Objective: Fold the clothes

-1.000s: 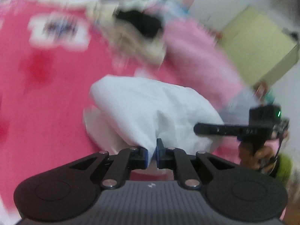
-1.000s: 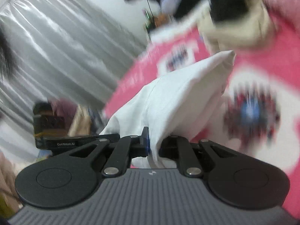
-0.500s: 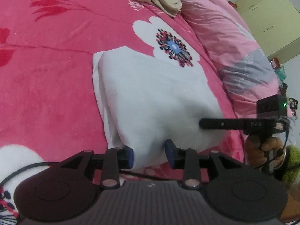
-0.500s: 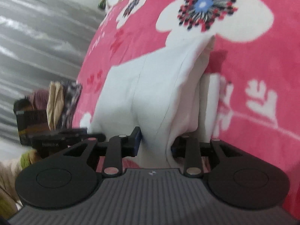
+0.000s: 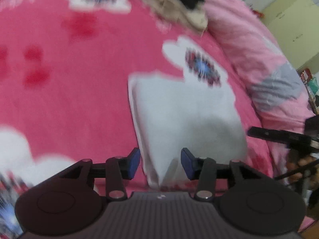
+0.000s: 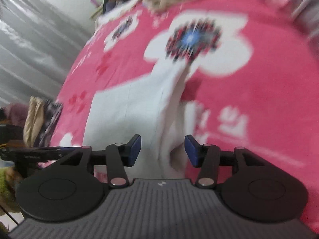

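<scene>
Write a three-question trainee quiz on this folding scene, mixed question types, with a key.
1. True or false: the left gripper is clamped on the white garment.
2. Multiple choice: the white garment lies on A) a bare wooden table, B) a pink flowered blanket, C) a grey carpet.
3. Short answer: what lies heaped at the blanket's far edge in the left wrist view?

Key
1. False. Both the left and the right gripper have jaws opening, with white fabric between the pads but not pressed.
2. B.
3. A beige and black pile of clothes.
</scene>
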Motion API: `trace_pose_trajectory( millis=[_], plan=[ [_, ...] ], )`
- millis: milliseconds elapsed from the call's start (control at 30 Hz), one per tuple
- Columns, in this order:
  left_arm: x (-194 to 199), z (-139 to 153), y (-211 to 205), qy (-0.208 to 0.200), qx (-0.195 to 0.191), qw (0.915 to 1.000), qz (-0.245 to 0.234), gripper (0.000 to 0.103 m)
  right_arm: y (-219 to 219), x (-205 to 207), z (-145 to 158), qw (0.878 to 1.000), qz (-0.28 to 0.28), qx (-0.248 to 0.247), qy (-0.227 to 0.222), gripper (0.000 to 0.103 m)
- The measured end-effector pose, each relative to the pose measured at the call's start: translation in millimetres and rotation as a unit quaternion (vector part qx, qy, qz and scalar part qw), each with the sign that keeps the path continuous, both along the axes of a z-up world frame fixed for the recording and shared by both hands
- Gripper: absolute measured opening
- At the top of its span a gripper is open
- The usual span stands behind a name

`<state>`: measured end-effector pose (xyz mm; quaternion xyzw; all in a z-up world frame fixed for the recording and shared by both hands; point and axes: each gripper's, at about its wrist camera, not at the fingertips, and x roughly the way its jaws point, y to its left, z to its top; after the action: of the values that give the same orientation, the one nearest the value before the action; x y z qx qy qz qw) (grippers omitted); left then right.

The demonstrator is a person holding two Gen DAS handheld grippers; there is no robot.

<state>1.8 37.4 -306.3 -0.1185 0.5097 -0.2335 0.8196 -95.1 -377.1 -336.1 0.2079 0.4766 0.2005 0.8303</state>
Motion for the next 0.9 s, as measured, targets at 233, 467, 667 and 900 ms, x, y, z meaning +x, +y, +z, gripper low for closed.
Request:
trace_pose_trajectory(
  millis=[233, 467, 667, 900],
  plan=[
    [51.6, -7.9, -53.7, -0.065, 0.005, 0.9958, -0.064, 0.041, 51.7, 31.5, 19.3, 0.991, 0.068, -0.035, -0.109, 0.030],
    [86.6, -53.3, -59.6, -0.034, 0.002, 0.9994, 0.002, 0.031, 75.4, 77.1, -52.2, 0.991, 0.077, -0.080, -0.069, 0.014],
    [70.7, -32.0, -56.4, -0.030, 0.004, 0.9994, 0.017, 0.048, 68.3, 36.1, -0.3, 0.986, 0.077, -0.103, -0.107, 0.019],
    [67.8, -46.0, -65.6, -0.011, 0.029, 0.9980, 0.056, 0.049, 73.1, 2.6, -38.3, 0.986, 0.101, -0.112, -0.069, 0.024]
  ],
)
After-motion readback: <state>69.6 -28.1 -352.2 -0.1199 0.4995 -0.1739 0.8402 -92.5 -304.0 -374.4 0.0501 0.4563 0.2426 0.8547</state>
